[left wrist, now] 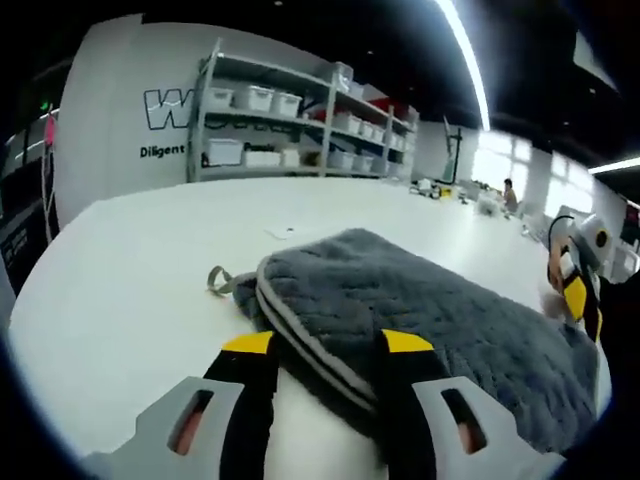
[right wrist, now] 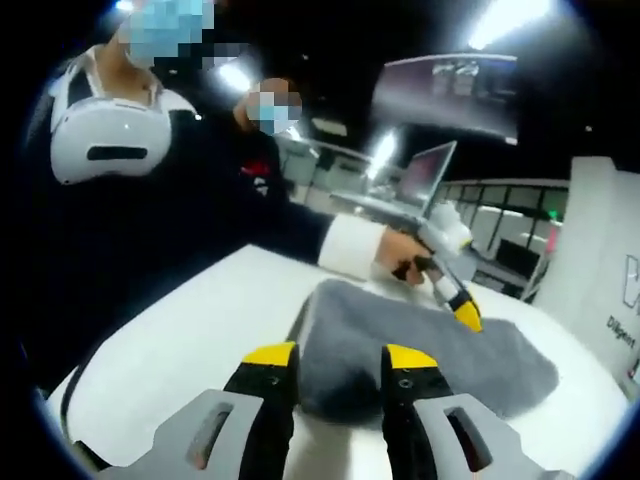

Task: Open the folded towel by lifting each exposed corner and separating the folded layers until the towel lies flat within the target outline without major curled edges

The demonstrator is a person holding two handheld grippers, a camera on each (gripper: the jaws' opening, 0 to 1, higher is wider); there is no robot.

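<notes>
A grey quilted towel (left wrist: 420, 310) lies folded on the white table (left wrist: 130, 280), its small hanging loop (left wrist: 218, 281) pointing left. My left gripper (left wrist: 328, 345) stands open at the near corner, the towel's piped edge running between its yellow-tipped jaws. My right gripper (left wrist: 575, 290) shows at the towel's far right edge. In the right gripper view the towel (right wrist: 440, 355) lies ahead, and my right gripper (right wrist: 340, 358) is open with a towel corner between its jaws. Across the towel, a hand holds my left gripper (right wrist: 462, 310) at the far edge.
Metal shelves (left wrist: 290, 120) with white bins stand behind the table against a lettered wall. A person in dark clothes (right wrist: 150, 230) stands close to the table's edge, a white headset (right wrist: 110, 140) at the chest. A laptop (right wrist: 425, 170) sits beyond the table.
</notes>
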